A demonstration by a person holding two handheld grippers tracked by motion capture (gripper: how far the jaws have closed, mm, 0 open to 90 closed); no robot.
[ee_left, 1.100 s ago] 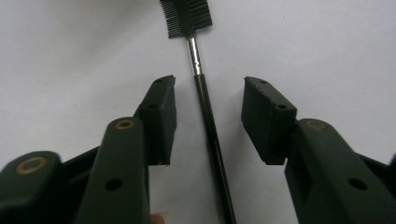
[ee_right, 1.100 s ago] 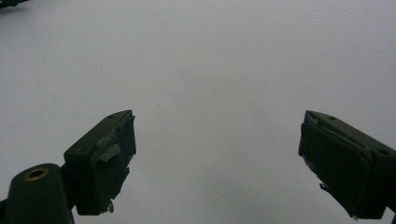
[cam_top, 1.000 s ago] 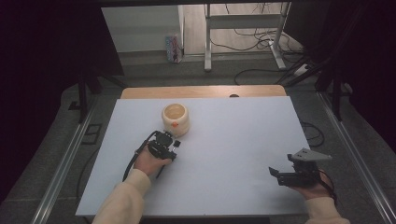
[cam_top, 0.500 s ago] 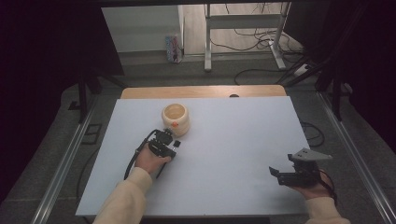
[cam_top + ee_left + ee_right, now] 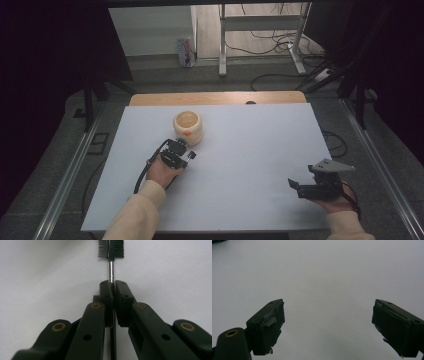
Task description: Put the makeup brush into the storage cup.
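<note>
My left gripper (image 5: 113, 286) is shut on the thin metal stem of a small brush (image 5: 111, 248) with black bristles, which lies on the white table. Its jaws have just been closing on that stem. In the high view this gripper (image 5: 186, 151) sits left of centre, just in front of a round cream pot (image 5: 188, 127) with an orange spot on its side. My right gripper (image 5: 328, 322) stands open over bare table with nothing between its jaws. In the high view the right gripper (image 5: 296, 186) is near the front right of the table.
The white table top (image 5: 250, 150) has a wooden strip (image 5: 215, 98) along its far edge. Metal rails run down both sides. Cables and a stand's legs lie on the floor beyond the table.
</note>
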